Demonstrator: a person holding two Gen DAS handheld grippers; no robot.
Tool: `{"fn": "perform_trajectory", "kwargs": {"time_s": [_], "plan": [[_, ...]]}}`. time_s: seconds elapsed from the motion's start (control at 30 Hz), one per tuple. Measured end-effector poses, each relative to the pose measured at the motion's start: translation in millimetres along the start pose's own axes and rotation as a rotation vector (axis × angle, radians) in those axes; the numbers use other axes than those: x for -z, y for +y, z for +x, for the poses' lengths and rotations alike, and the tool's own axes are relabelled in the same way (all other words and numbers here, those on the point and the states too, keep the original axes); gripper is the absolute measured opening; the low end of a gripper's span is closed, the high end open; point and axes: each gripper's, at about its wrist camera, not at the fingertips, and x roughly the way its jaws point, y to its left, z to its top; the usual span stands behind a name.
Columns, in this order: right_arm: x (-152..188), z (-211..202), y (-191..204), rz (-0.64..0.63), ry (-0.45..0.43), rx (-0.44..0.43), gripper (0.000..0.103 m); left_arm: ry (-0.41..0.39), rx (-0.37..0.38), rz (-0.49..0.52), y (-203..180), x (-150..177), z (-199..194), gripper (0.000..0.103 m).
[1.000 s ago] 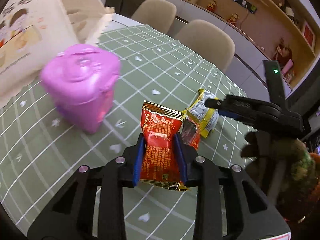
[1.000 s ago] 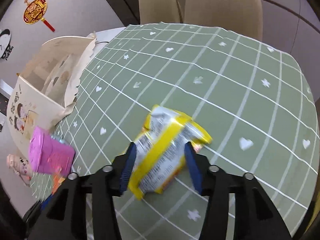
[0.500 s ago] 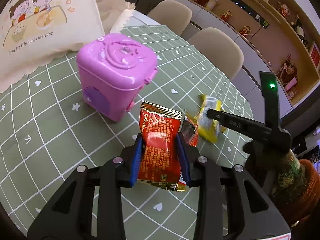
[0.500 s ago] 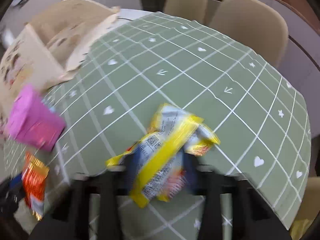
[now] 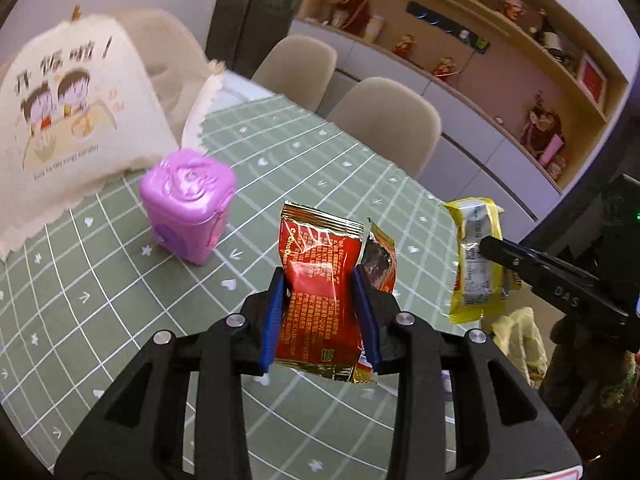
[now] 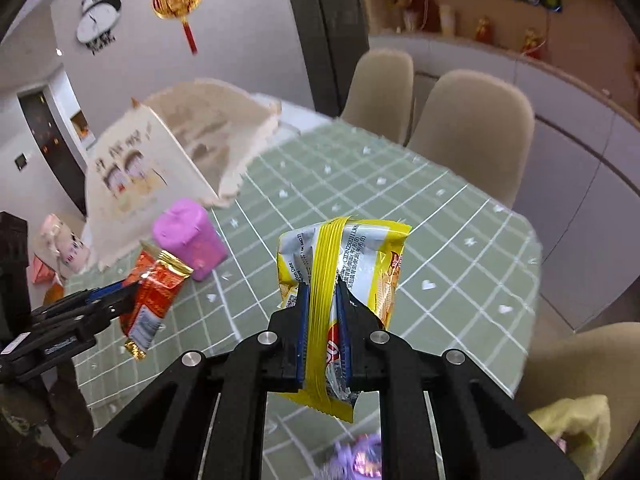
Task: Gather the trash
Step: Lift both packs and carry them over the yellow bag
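My left gripper [image 5: 319, 276] is shut on a red snack wrapper [image 5: 320, 248], held upright above the green checked tablecloth [image 5: 120, 300]. A darker wrapper piece [image 5: 380, 260] shows just behind its right finger. My right gripper [image 6: 322, 287] has its jaws closing on a crumpled yellow wrapper [image 6: 360, 248], and the blue pads press its middle fold. That wrapper is lifted off the table. In the left wrist view the yellow wrapper [image 5: 474, 256] hangs at the right. The right wrist view shows the red wrapper [image 6: 154, 292] at the left.
A pink lidded box [image 5: 188, 208] stands on the cloth beside a cream printed fabric bag [image 5: 68, 120]. Beige chairs [image 5: 384, 120] line the far side. A pale yellow plastic bag [image 6: 576, 424] lies low at the right, off the table's edge.
Both grippers rose from the table with their wrappers. The right gripper's jaws narrowed on the yellow wrapper and lifted it off the cloth. The pink box now lies farther away.
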Motion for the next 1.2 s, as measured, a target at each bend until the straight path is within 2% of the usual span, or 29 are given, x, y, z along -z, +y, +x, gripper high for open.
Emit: {"fn": "perform_trajectory", "kwargs": {"time_s": [0.23,0.47,0.8,0.93,1.2], "plan": [[30.2,-75.6,-22.0,0.031,-0.091,0.030,0.014,-0.042,0.041,0.082,-54.3,5.2,-28.7,0.032],[63.4,-133.9,-64.0,0.040,-0.146,0.106,0.014,-0.031,0.125,0.130,-117.5,13.5,-26.7,0.033],[106.6,-204.6,-151.8,0.099,-0.178,0.223,0.014,0.059,0.267,0.241,-237.9,50.1,5.5,0.033],[120.2,-217.1,-180.1,0.098,-0.172,0.259,0.014,0.111,0.304,0.290,-278.3,69.5,28.1,0.034],[143.2,-218.5,-223.3,0.115,-0.133,0.272,0.014,0.210,0.321,0.308,-320.5,97.9,76.8,0.034]]}}
